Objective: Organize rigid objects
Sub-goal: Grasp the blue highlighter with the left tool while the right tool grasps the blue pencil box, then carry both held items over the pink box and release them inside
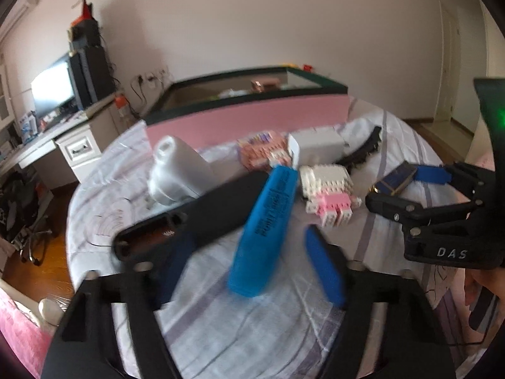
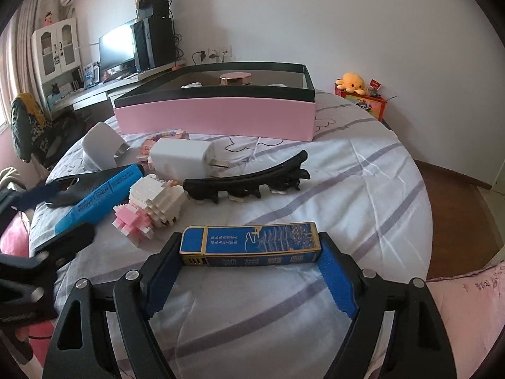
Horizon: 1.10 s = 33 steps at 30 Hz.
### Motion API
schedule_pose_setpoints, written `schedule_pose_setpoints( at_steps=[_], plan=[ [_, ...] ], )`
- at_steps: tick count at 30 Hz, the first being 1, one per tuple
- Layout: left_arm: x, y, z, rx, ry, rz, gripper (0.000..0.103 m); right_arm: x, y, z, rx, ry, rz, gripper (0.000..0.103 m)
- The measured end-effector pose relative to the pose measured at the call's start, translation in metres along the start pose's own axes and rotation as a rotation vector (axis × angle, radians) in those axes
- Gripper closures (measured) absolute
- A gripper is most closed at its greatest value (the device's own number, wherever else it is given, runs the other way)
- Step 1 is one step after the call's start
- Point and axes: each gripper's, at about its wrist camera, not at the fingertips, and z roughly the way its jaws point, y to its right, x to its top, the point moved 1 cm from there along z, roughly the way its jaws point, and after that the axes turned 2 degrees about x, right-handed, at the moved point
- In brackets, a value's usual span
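While the right tongs (image 2: 251, 254) clamp the blue box (image 2: 251, 244) endwise — left tongs (image 1: 252, 252) gape around the highlighter (image 1: 268, 224).

On the bed (image 2: 363, 170), the box (image 2: 217, 117) stands farthest back, with the charger (image 2: 180, 158) before it and the hair clip (image 2: 249, 180) to the charger's right. The marker (image 2: 101, 195) lies left of the brick figure (image 2: 151, 205). The flat carton (image 2: 249, 243) lies nearest, between the right gripper (image 2: 249, 271) fingers.

A striped bedsheet (image 2: 363, 189) covers the bed. At far left a desk (image 2: 94, 90) carries a monitor (image 2: 116, 45) beside a black computer tower (image 2: 154, 42). A yellow plush octopus (image 2: 351, 82) sits far right against the wall.
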Motion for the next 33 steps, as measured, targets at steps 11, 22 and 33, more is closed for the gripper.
schedule_pose_setpoints(
  at_steps=[11,22,33],
  plan=[
    [0.001,0.007,0.002,-0.042,-0.006,0.005,0.076,-0.001,0.002,0.001,-0.007,0.023,0.002,0.02],
    [0.01,-0.004,-0.018,-0.059,0.055,-0.024,0.076,0.003,-0.002,-0.012,-0.001,0.047,0.015,0.02],
    [0.019,-0.017,-0.042,-0.057,0.117,-0.047,0.076,0.02,-0.017,-0.031,0.018,0.095,-0.016,0.02]
  ],
)
